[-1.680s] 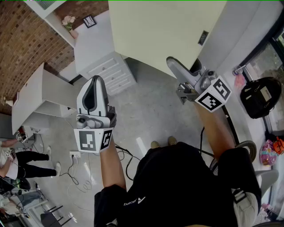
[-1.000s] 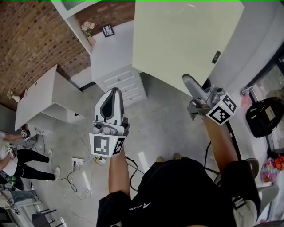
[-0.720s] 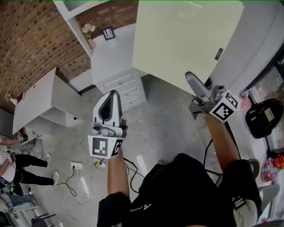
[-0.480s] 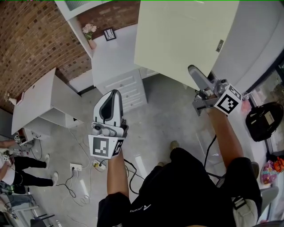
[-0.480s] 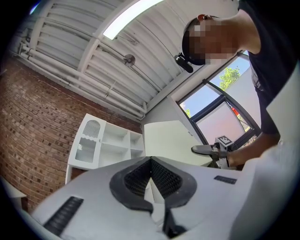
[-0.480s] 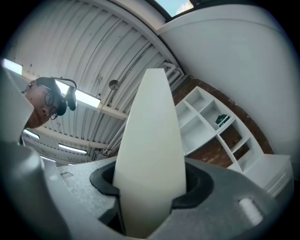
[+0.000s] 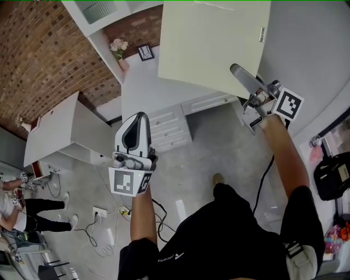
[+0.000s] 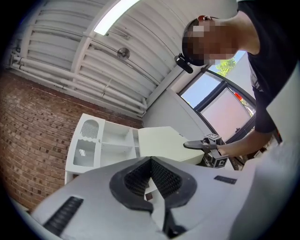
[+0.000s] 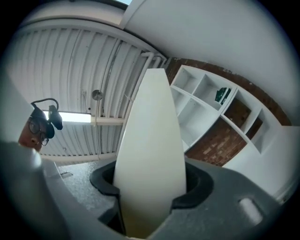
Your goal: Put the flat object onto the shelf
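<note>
A large flat cream board (image 7: pixel 213 44) hangs in the air in the head view, its right edge clamped in my right gripper (image 7: pixel 236 71). The right gripper view looks along the board (image 9: pixel 150 140), which stands on edge between the jaws of the right gripper (image 9: pixel 150 183), both pads tight against it. A white shelf unit (image 7: pixel 98 16) with open compartments stands at the upper left, just left of the board; this shelf unit (image 9: pixel 206 103) lies beyond the board's tip. My left gripper (image 7: pixel 135 117) hovers lower left, shut and empty; its own view shows its tips (image 8: pixel 151 161) closed and the board (image 8: pixel 161 143) ahead.
A white drawer cabinet (image 7: pixel 169 123) stands under the board against a brick wall (image 7: pixel 44 49). A low white unit (image 7: pixel 60 128) sits to the left. Cables and a power strip (image 7: pixel 101 210) lie on the grey floor. People (image 7: pixel 16 202) are at far left, a black bag (image 7: pixel 333 175) at right.
The right gripper has carried the board up and toward the shelf and cabinet, and the person has stepped forward. The left gripper has stayed shut in about the same place.
</note>
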`<state>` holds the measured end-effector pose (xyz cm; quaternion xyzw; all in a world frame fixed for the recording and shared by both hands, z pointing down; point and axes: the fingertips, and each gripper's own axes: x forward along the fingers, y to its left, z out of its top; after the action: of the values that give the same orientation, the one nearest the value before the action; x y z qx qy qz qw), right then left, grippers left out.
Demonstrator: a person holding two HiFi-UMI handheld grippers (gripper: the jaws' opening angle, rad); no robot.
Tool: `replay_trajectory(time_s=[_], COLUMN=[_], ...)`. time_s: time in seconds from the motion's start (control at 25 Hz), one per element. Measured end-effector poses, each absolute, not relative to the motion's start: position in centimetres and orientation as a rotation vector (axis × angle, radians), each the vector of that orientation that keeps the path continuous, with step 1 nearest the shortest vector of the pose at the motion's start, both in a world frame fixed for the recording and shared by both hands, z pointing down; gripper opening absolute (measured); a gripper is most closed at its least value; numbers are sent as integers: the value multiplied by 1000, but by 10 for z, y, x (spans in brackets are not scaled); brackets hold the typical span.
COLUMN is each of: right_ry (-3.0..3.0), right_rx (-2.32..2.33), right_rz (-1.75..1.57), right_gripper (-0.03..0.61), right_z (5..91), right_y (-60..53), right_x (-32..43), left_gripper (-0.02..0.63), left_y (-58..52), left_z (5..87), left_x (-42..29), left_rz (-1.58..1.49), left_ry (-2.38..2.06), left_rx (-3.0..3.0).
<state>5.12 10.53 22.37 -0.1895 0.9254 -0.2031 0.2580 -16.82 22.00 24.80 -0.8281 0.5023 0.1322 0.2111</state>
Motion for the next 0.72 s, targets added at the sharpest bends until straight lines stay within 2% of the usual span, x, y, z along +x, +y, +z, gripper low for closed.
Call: replay_trajectory(time_s=[0.44, 0.72], right_ry=[2607, 2632], right_rx=[-263, -144], right_rz=[-740, -998], right_gripper=[267, 270], right_z=[198, 189], right_y=[-92, -183], right_x=[75, 37], left_gripper=[-3, -3], left_y=[37, -37], left_z=[241, 233], left_x=[-89, -92], left_rz=[339, 300], left_ry=[1437, 1486], left_rx=[-2239, -2213])
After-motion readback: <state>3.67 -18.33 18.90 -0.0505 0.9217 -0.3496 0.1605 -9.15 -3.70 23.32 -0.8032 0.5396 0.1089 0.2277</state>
